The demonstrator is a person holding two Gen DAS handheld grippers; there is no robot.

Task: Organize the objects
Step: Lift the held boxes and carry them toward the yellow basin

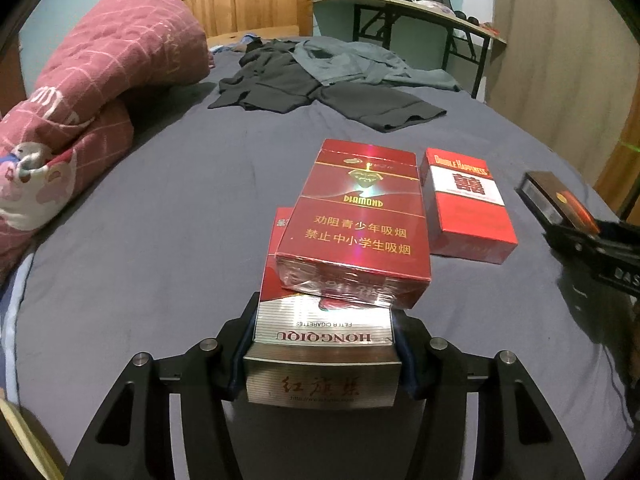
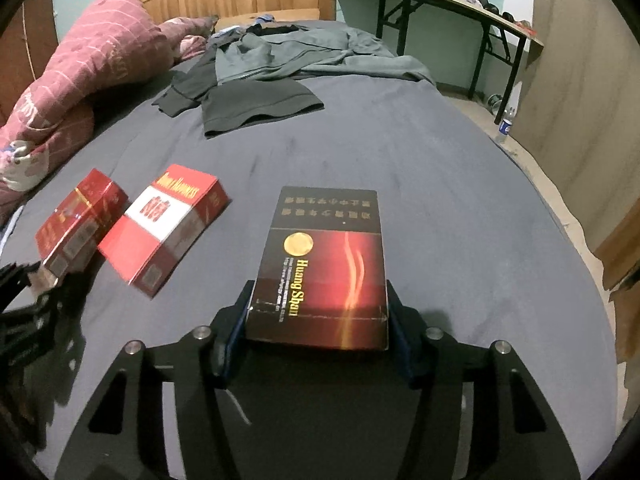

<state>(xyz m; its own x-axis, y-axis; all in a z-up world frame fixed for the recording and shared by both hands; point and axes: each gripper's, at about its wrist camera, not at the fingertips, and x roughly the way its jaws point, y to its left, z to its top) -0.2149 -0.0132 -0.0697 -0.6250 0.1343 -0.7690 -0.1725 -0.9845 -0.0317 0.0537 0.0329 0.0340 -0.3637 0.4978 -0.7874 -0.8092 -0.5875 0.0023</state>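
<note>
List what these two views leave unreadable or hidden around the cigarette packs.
- Hongqiqu pack, left wrist view: its far half is hidden under the Diamond pack.
- Dark pack, left wrist view: near end covered by the right gripper.
- Desk clutter, both views: too small.

The Diamond pack [image 1: 352,216] lies on the Hongqiqu pack [image 1: 320,344] and hides most of its top. In the right wrist view the picture's left edge cuts off the left gripper [image 2: 24,304]. The small print on the Huang Shan pack [image 2: 320,268] is too blurry to read.
</note>
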